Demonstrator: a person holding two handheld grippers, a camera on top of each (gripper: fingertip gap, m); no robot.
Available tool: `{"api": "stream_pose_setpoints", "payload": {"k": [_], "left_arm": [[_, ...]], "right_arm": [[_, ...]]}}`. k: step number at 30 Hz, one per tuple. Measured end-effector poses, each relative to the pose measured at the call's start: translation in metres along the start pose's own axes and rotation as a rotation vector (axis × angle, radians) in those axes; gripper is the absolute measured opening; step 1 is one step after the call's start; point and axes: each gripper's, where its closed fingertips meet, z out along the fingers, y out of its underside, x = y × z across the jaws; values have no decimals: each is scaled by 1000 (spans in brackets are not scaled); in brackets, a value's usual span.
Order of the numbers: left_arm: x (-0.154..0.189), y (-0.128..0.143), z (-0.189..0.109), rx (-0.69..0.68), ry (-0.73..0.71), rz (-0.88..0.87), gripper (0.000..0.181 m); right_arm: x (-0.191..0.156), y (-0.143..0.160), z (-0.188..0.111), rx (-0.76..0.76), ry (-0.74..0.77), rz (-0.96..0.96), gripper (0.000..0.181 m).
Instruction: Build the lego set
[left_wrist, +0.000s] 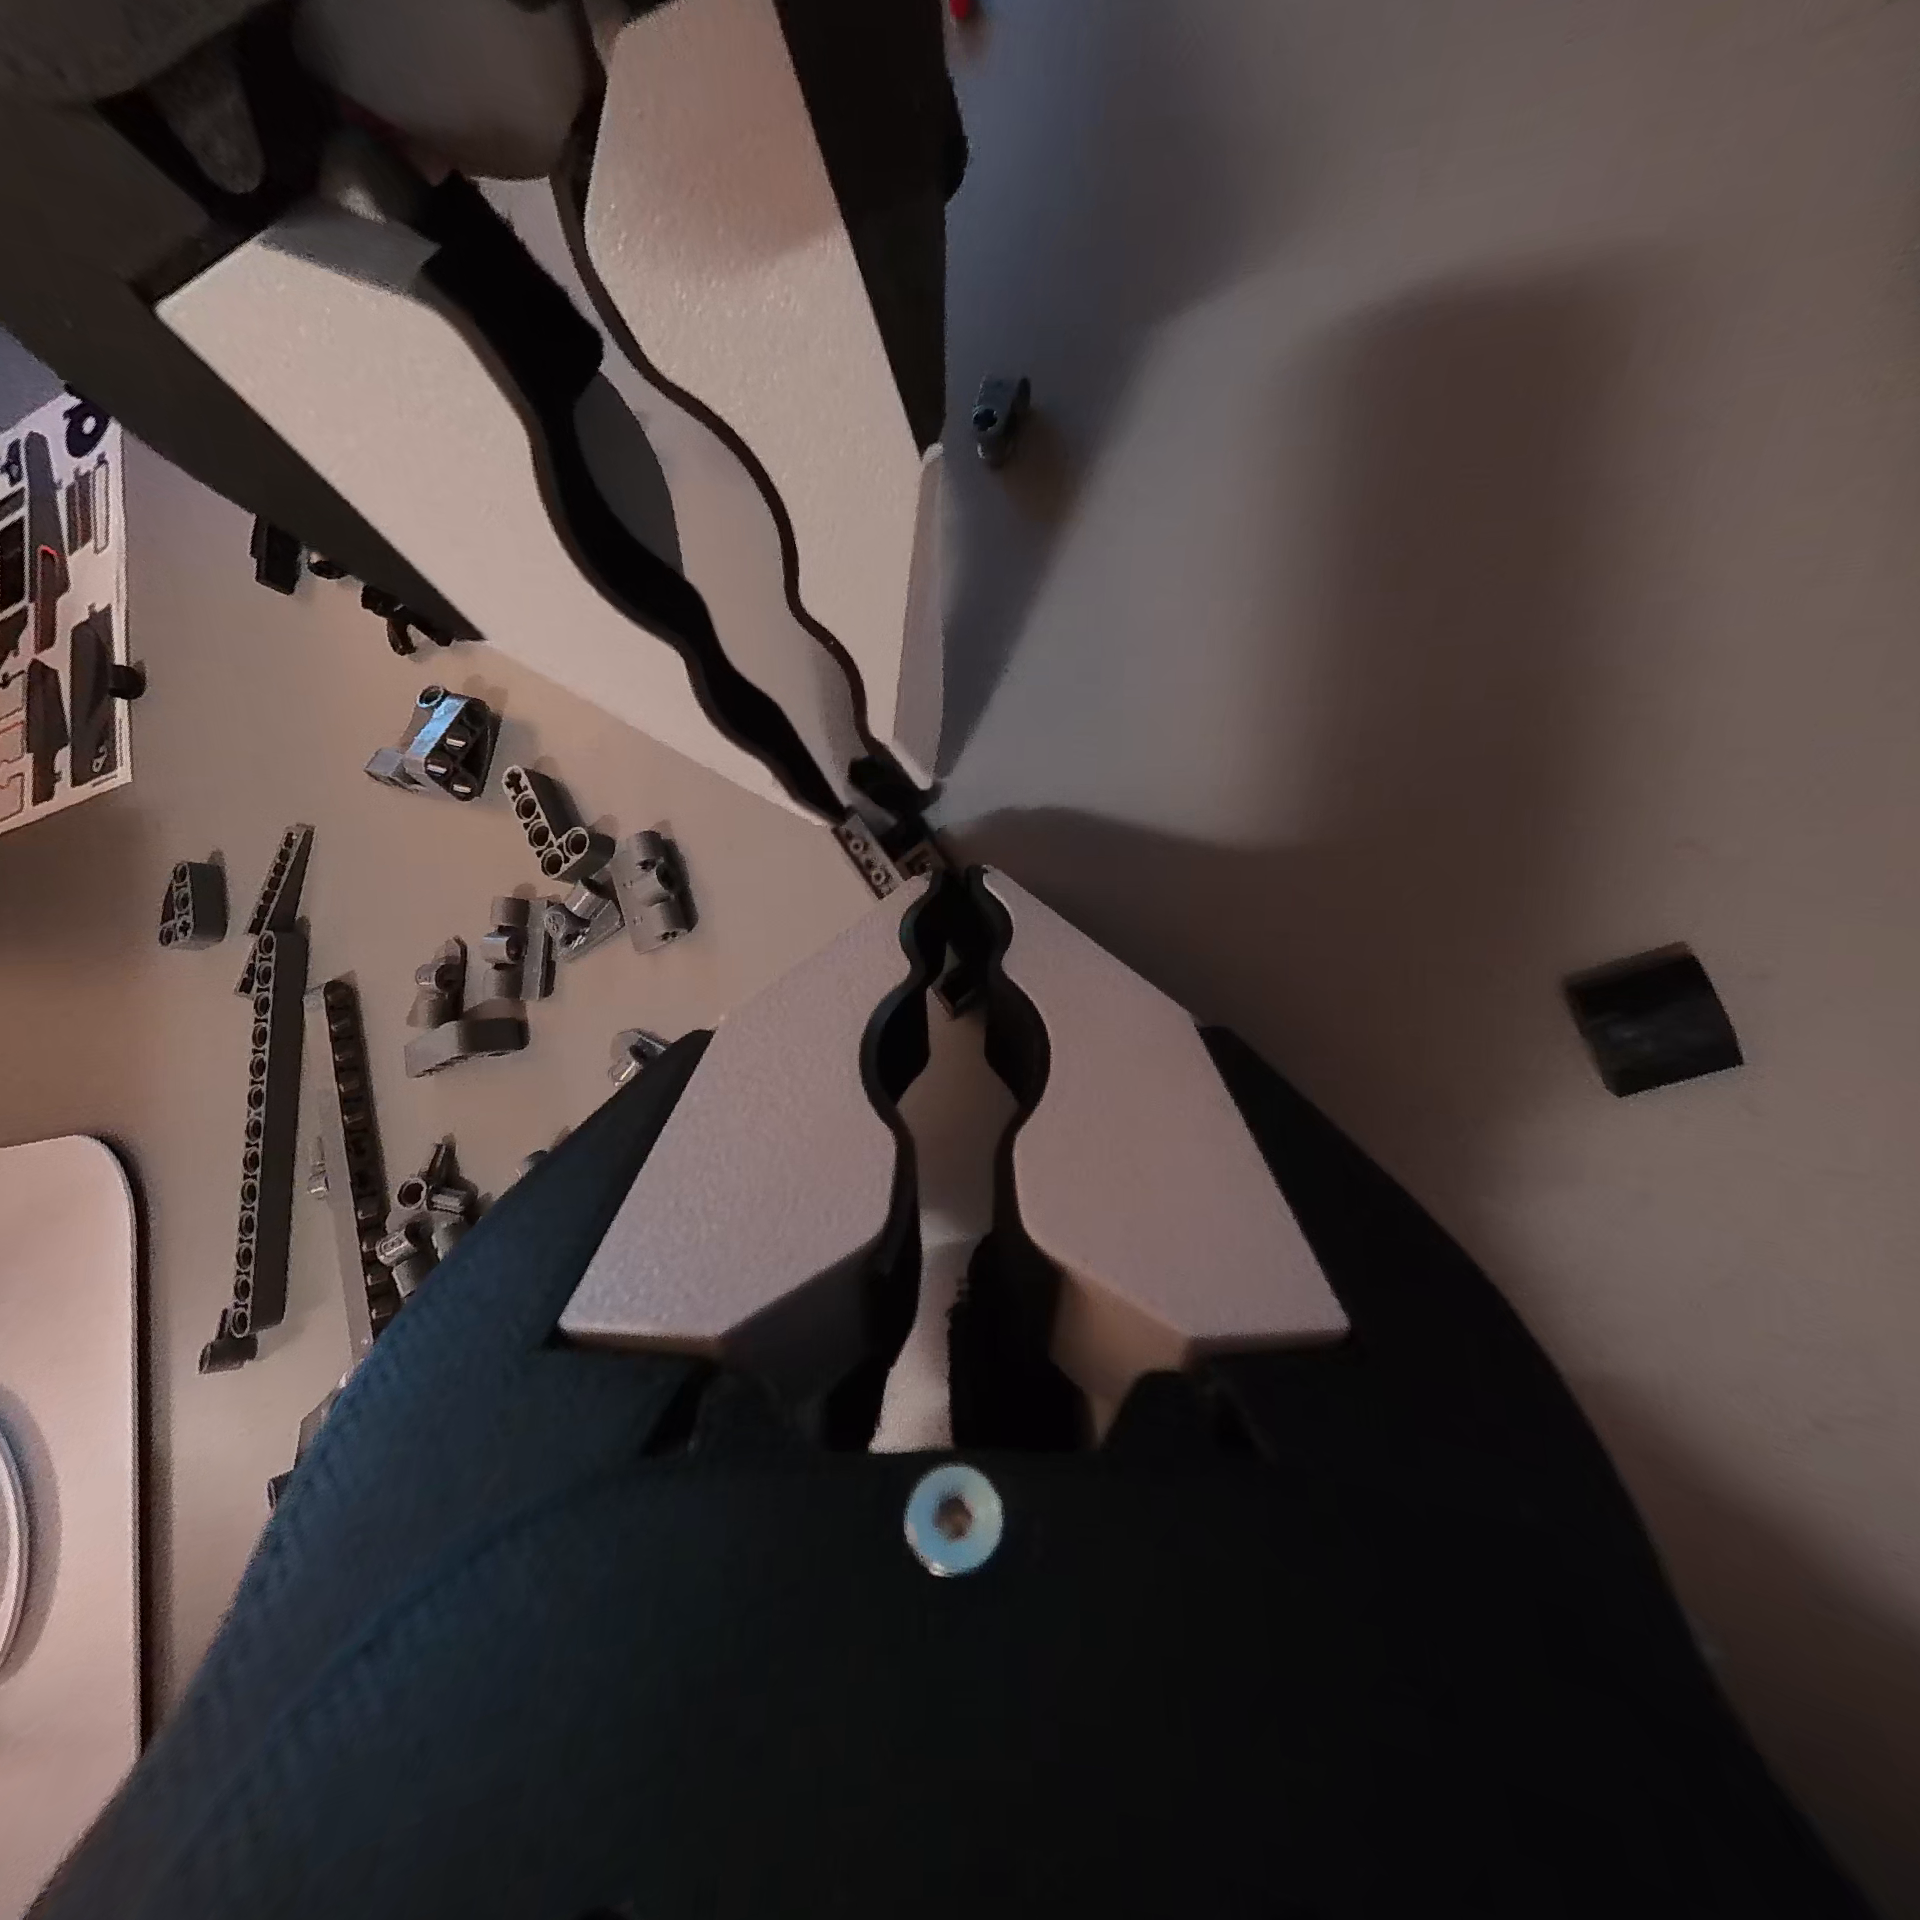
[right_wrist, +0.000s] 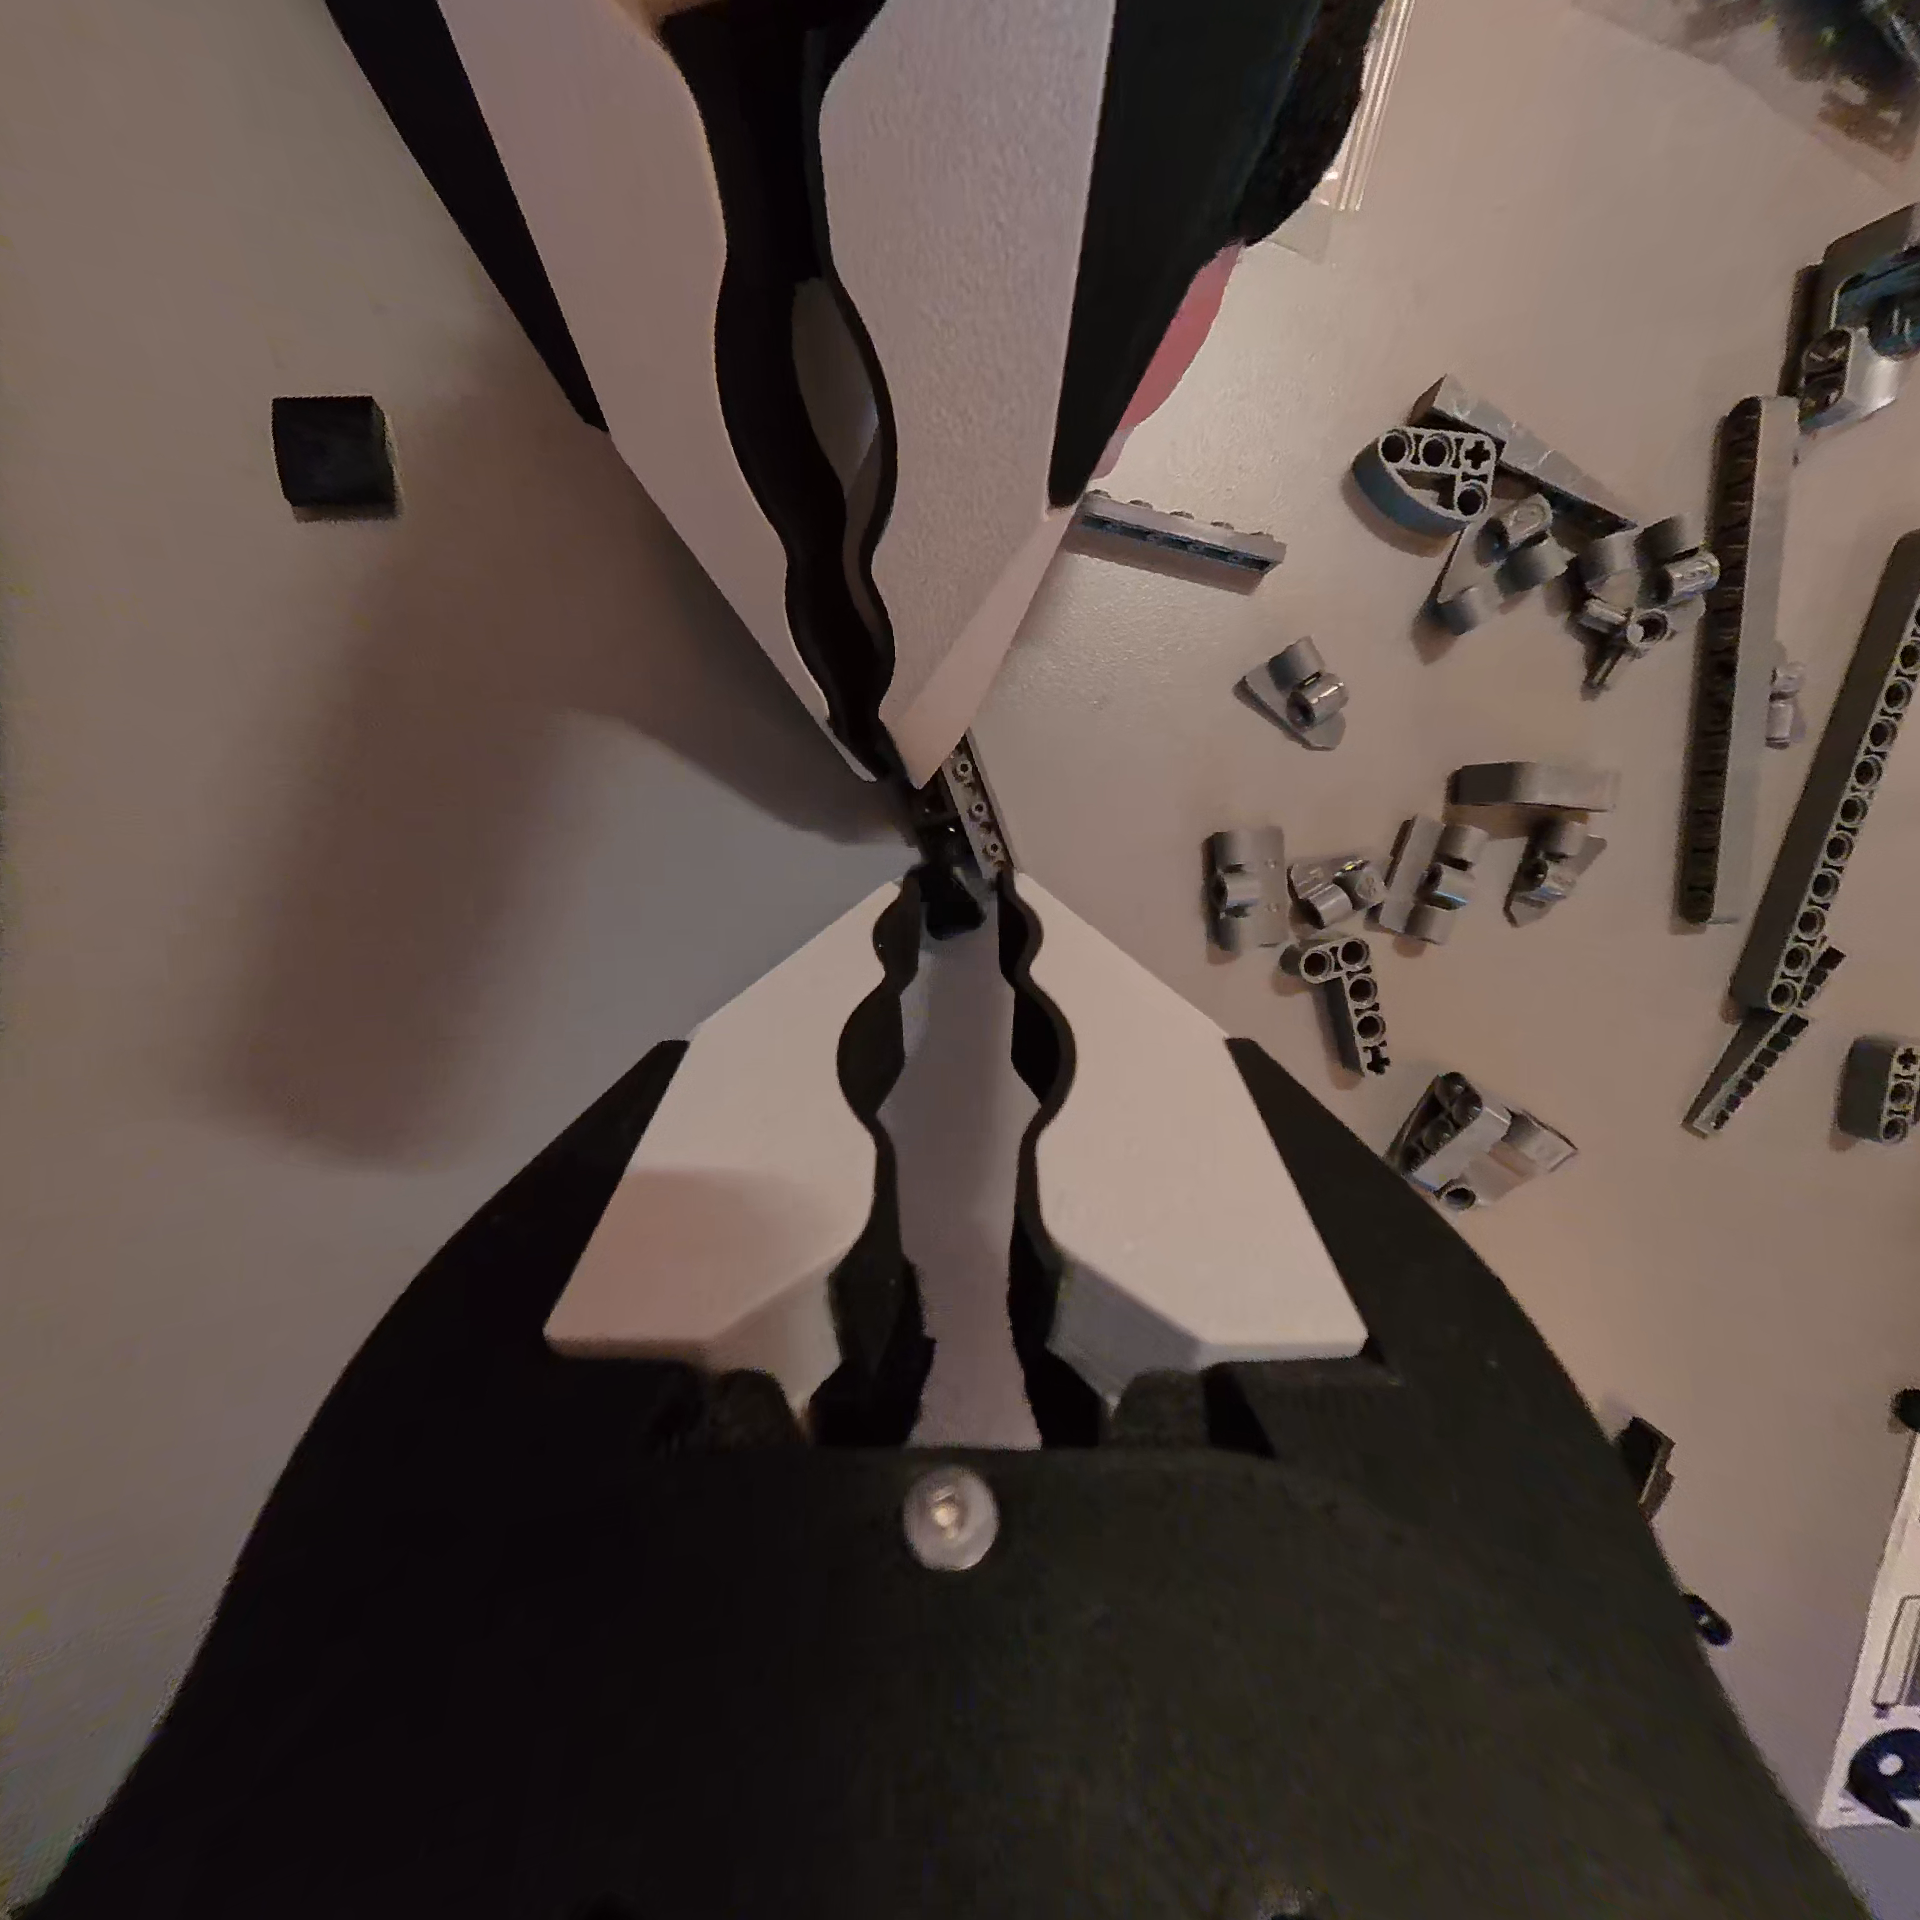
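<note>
**Two grippers meet on one small lego assembly**

Where your two grippers come tip to tip above the bench (left_wrist: 1558, 520), a small lego assembly (left_wrist: 883, 847) sits pinched between them. It is tiny: a short grey studded strip joined to black parts, mostly hidden by the tips. Your left gripper (left_wrist: 951, 894) has its fingers narrowed onto the black lower part. Your right gripper (right_wrist: 951, 899) likewise grips narrow, holding the assembly's black end, with the grey strip (right_wrist: 977, 816) showing just beyond. Loose grey lego pieces (right_wrist: 1455, 862) and long black beams (left_wrist: 260, 1143) lie scattered on the bench well apart. A black curved block (left_wrist: 1652, 1018) lies alone.
</note>
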Motion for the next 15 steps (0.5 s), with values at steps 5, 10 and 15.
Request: {"api": "stream_pose_setpoints", "payload": {"k": [5, 10, 15], "left_arm": [[0, 0, 0, -1, -12, 13, 0], [0, -1, -2, -5, -24, 26, 0], [-1, -1, -3, -14, -29, 25, 1]], "right_arm": [[1, 0, 0, 7, 8, 5, 10], [1, 2, -6, 30, 8, 27, 13], [-4, 9, -8, 35, -9, 14, 13]]}}
